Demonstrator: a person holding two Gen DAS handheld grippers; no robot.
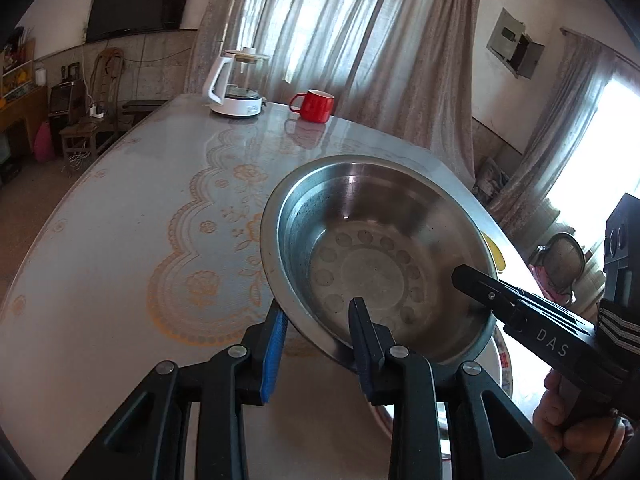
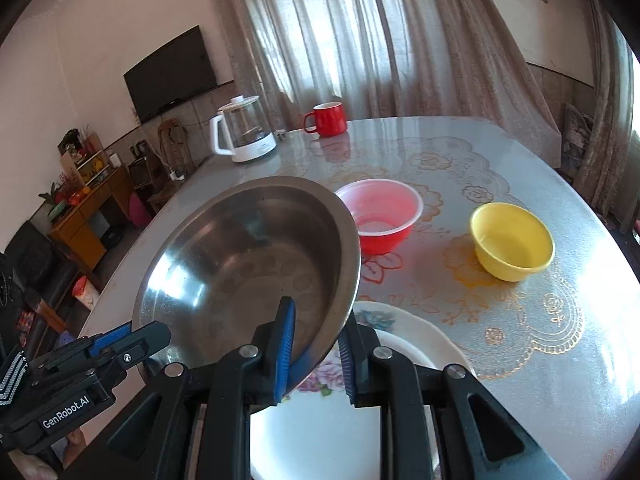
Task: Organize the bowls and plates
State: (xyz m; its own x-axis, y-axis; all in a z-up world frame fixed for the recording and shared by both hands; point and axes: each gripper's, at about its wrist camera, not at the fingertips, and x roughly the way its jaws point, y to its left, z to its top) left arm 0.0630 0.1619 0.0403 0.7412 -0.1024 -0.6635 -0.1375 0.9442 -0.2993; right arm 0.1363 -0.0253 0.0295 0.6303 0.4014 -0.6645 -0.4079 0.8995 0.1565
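A steel bowl (image 1: 376,248) is held tilted above the table by both grippers. My left gripper (image 1: 316,328) is shut on its near-left rim. My right gripper (image 2: 318,344) is shut on its right rim, one finger inside and one outside; it also shows in the left wrist view (image 1: 480,284). The steel bowl (image 2: 248,264) hangs over a white floral plate (image 2: 404,344) on the table. A red plastic bowl (image 2: 384,216) and a yellow bowl (image 2: 512,240) stand upright on the table beyond.
A white-based glass kettle (image 2: 244,132) and a red mug (image 2: 328,120) stand at the table's far edge. The table (image 1: 120,240) has a patterned glossy cover. Curtains hang behind; furniture and a wall TV are to the left.
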